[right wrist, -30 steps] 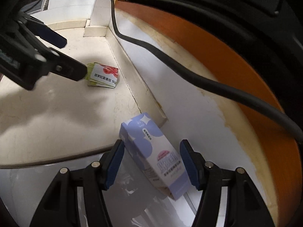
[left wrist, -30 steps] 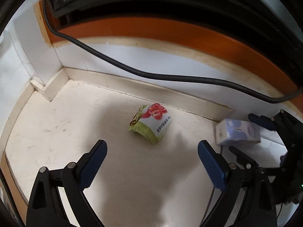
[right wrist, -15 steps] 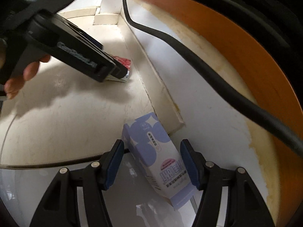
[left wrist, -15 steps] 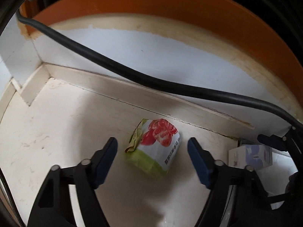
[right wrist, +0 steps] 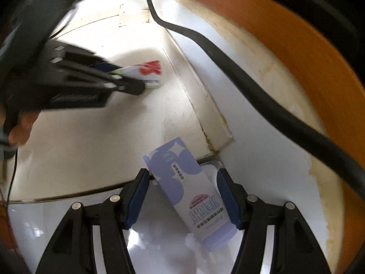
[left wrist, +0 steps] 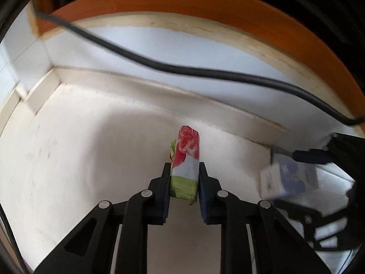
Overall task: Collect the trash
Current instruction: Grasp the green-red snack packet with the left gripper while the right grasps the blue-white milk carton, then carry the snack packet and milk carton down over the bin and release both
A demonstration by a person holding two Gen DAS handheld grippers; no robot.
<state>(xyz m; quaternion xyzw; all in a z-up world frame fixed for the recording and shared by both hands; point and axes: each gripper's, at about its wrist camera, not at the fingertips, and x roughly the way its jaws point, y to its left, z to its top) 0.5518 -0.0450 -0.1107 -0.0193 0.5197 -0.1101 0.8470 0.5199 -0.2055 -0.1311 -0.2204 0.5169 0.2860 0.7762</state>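
My left gripper (left wrist: pixel 184 171) is shut on a green, white and red snack packet (left wrist: pixel 186 162), pinched edge-on between the blue pads over the cream countertop (left wrist: pixel 79 155). It also shows in the right wrist view (right wrist: pixel 146 74), held by the left gripper (right wrist: pixel 136 86). My right gripper (right wrist: pixel 182 182) holds a lilac and white carton (right wrist: pixel 187 191) between its blue pads, tilted, with the jaws set wide around it. The carton shows blurred in the left wrist view (left wrist: pixel 289 178).
A thick black cable (left wrist: pixel 205 73) hangs across the white back wall under an orange band (left wrist: pixel 228 6). A cream ledge (right wrist: pixel 200 105) runs along the wall's foot. A glossy white surface (right wrist: pixel 159 239) lies under the right gripper.
My left gripper moved in around the packet and shut on it, turning it edge-on. The right gripper kept the carton and shifted slightly.
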